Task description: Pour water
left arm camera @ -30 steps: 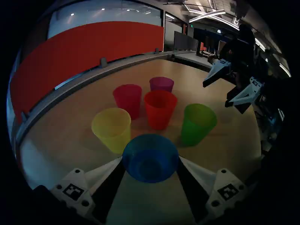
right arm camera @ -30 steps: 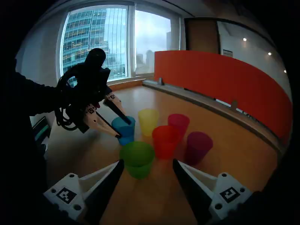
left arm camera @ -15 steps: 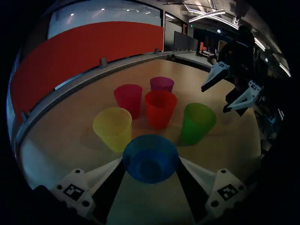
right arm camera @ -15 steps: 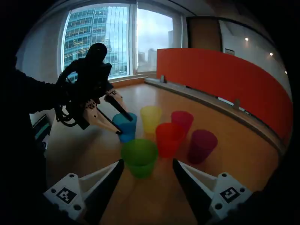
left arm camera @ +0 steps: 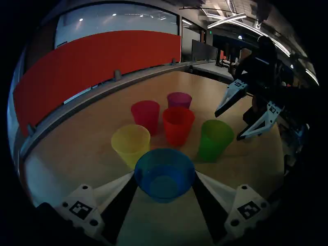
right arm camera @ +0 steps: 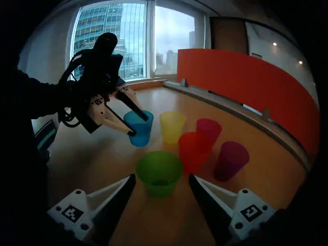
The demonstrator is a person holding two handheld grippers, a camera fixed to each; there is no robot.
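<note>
Biggest change first: in the left gripper view the whole table [left arm camera: 82,151] and the cluster of cups sit a bit lower and smaller than a second ago. I read that as the left gripper [left arm camera: 164,175] coming up with its load. It's clenched on the blue cup [right arm camera: 139,131], one finger on each side. In the right gripper view that cup rides higher than it did and looks clear of the table, though I can't swear to the gap under it.

The right gripper [right arm camera: 160,177] has closed in too. Its claw is spread wide, released, holding nothing. The green cup [left arm camera: 215,139] now stands right between its fingers, nearer than before but not touched as far as I can see. It's still on the table at the near edge of the bunch.

The yellow cup [left arm camera: 130,143], red cup [left arm camera: 178,125], pink cup [left arm camera: 145,115] and purple cup [left arm camera: 179,99] haven't budged.

So my guess is blue is the pourer and green the receiver. Pickup is done and the tilt hasn't started, since blue is still upright. Next would be the right claw steadying or lifting green, then blue swinging over its rim. Can't tell whether there's actually water in the blue one, the inside is too dark.
</note>
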